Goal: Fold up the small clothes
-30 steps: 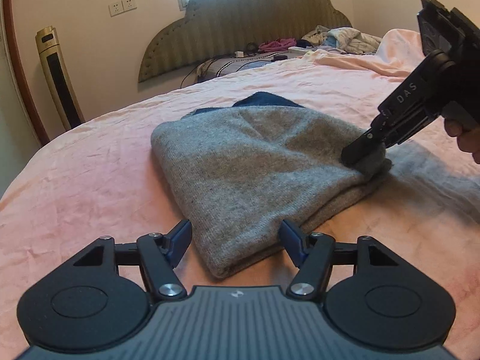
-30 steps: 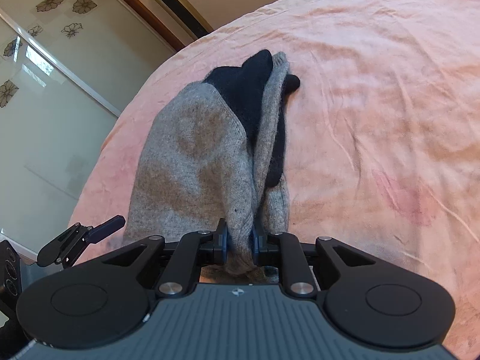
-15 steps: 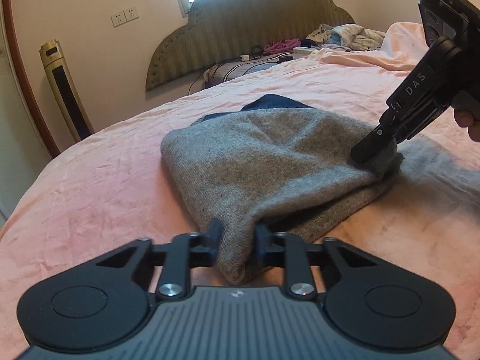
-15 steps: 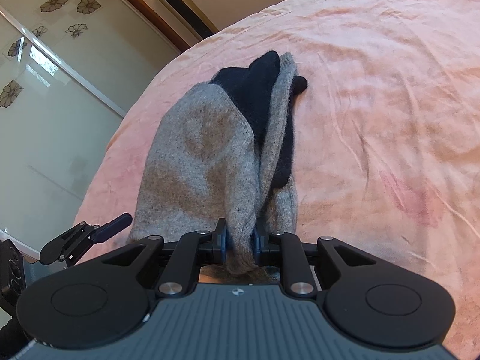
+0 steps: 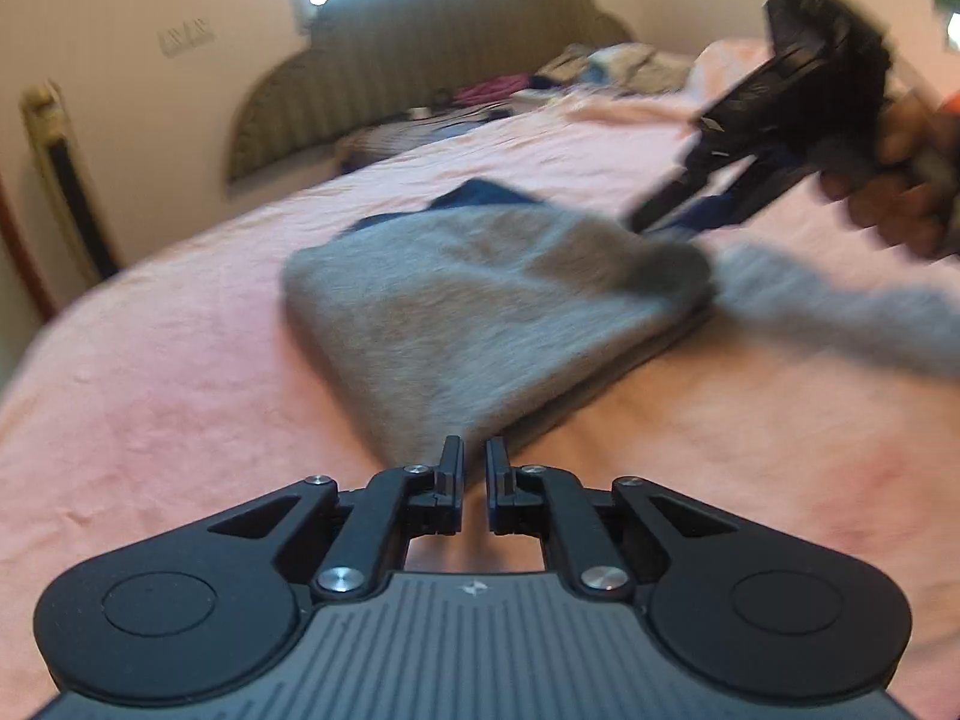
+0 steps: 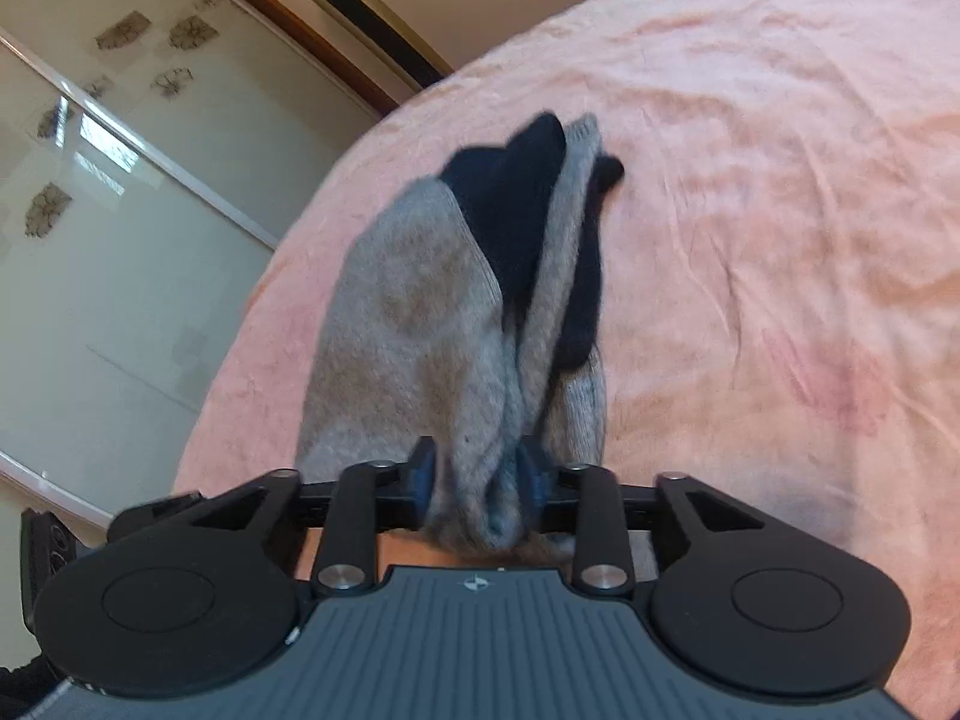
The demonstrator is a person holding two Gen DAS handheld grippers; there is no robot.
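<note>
Since one second ago, left gripper (image 5: pixel 474 461) closed narrow on the near corner of the grey garment (image 5: pixel 480 312), which lies folded on the pink bed (image 5: pixel 150 390). Beyond, right gripper (image 6: pixel 477 474) is opening (cloth between its fingers). Fold seems finishing; next, release and smooth.

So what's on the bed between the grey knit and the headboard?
Mostly bare pink sheet, then some dark, blurred bedding right under the headboard. The left wrist view shows it.
</note>
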